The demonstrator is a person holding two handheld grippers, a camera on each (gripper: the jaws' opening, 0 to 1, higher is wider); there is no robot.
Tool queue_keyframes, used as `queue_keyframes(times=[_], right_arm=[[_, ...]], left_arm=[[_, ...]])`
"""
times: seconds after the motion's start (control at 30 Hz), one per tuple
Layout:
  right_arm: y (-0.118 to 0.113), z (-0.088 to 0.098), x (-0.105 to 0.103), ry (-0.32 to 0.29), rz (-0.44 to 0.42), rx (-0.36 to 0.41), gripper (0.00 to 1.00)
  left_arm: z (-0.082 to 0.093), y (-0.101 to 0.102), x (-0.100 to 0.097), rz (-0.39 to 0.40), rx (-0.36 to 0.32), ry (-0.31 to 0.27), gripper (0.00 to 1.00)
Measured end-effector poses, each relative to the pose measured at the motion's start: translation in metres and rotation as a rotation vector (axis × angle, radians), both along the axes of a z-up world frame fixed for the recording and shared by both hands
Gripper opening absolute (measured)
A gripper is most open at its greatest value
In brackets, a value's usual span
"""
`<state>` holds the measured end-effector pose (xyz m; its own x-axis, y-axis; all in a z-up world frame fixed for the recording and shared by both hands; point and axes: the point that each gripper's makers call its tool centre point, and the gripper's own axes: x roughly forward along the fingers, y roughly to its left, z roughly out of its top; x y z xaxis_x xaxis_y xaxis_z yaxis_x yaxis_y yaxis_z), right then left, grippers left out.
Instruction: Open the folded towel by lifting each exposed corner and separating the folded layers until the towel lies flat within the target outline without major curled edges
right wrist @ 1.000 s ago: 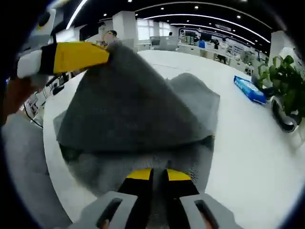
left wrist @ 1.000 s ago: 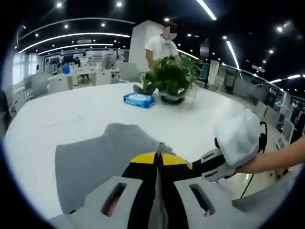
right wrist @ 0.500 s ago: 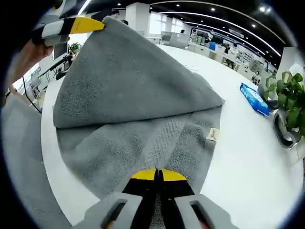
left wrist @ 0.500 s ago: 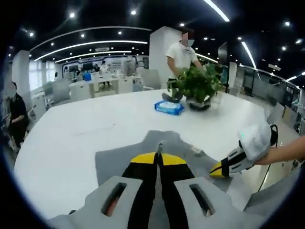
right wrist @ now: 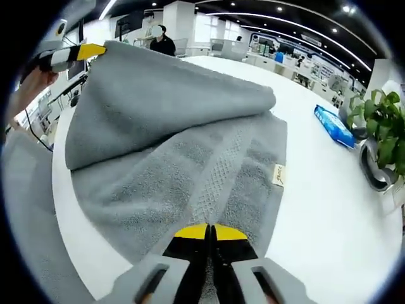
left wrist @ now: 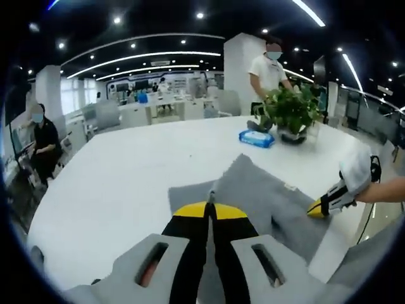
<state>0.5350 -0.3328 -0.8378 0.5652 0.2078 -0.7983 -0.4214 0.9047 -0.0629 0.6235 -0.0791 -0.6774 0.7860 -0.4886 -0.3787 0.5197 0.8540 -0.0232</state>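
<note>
Your left gripper (left wrist: pixel 211 206) has its jaws pressed together on a corner of the grey towel (right wrist: pixel 183 158), lifting that layer off the white surface (left wrist: pixel 126 171); in the right gripper view it holds the raised edge at upper left (right wrist: pixel 95 50). Your right gripper (right wrist: pixel 210 232) is likewise clamped narrow on the towel's near edge, and shows at the towel's far side in the left gripper view (left wrist: pixel 319 208). The towel's lower layer lies spread on the surface near its rim. Beyond it sit a blue packet (left wrist: pixel 256 137) and a potted plant (left wrist: pixel 292 114), well apart from the towel; a person (left wrist: pixel 269 66) stands behind the plant.
</note>
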Motion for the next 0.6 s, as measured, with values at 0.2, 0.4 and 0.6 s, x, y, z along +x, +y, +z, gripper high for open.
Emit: queue_keyframes(times=[0.2,0.4,0.6], right_arm=[[-0.016,0.000,-0.003,0.008,-0.019,-0.020,0.00],[-0.024,0.001,-0.005,0.008,-0.041,-0.004,0.00],[-0.030,0.001,-0.005,0.012,-0.061,0.006,0.00]], left_arm=[[-0.008,0.027,-0.001,0.074,-0.033,0.020,0.01],[-0.020,0.051,0.001,0.130,-0.062,0.046,0.01],[-0.025,0.073,0.000,0.179,-0.066,0.050,0.01]])
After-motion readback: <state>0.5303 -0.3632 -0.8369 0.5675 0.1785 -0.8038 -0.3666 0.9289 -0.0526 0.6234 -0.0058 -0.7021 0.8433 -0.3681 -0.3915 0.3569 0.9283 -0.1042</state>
